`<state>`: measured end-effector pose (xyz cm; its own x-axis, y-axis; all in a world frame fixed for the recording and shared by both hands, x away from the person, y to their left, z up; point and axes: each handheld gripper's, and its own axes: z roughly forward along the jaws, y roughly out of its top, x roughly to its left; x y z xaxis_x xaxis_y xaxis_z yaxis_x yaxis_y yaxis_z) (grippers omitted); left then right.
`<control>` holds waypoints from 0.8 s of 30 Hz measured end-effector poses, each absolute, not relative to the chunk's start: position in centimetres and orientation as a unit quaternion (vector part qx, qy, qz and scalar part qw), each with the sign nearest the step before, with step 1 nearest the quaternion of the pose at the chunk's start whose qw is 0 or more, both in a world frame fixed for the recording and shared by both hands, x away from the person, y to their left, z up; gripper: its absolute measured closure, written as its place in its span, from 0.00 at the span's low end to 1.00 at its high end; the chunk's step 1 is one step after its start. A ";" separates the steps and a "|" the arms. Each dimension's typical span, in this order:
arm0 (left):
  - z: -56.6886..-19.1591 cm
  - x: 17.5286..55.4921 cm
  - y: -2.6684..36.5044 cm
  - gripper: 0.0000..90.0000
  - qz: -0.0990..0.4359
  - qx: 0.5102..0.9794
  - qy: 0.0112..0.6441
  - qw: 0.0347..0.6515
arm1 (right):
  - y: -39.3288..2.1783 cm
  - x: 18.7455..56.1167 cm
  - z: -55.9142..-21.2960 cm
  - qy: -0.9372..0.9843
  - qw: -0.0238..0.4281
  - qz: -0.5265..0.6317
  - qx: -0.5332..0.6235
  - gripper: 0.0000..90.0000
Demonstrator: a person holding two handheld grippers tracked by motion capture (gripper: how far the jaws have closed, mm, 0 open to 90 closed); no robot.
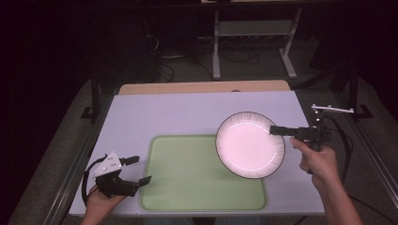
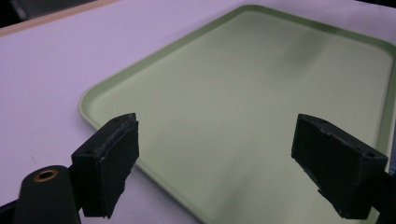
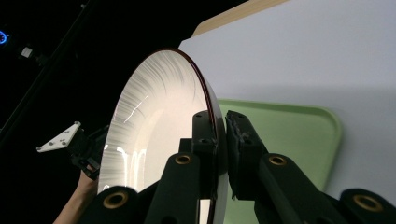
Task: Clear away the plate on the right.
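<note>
A white plate (image 1: 248, 144) with a dark rim hangs above the table, over the right edge of the green tray (image 1: 187, 173). My right gripper (image 1: 278, 130) is shut on the plate's right rim. In the right gripper view the plate (image 3: 149, 121) stands on edge and the jaws clamp its rim, one on each face, at the right gripper (image 3: 221, 135). My left gripper (image 1: 140, 169) rests at the tray's front left corner, open, with nothing between its fingers. In the left gripper view the left gripper (image 2: 217, 158) spreads wide over the tray (image 2: 261, 93).
The tray lies on a pale lilac table top (image 1: 187, 112) with a wooden strip along its far edge. A small white bracket (image 1: 332, 108) sits off the table's right side. Metal frame legs (image 1: 216, 42) stand on the floor behind.
</note>
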<state>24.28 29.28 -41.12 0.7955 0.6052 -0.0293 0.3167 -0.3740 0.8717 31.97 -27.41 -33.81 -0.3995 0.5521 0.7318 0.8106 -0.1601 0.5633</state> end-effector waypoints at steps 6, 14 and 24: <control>-41.1 24.3 29.3 0.16 0.149 0.815 0.283 0.484 | -25.3 32.6 -33.9 -0.645 0.130 -0.542 -0.523 0.91; -41.1 24.3 29.3 0.16 0.149 0.814 0.283 0.485 | -22.4 33.3 -34.7 -0.656 0.146 -0.534 -0.513 0.91; -41.1 24.3 29.4 0.16 0.149 0.813 0.283 0.486 | -19.3 34.1 -37.0 -0.663 0.152 -0.520 -0.516 0.91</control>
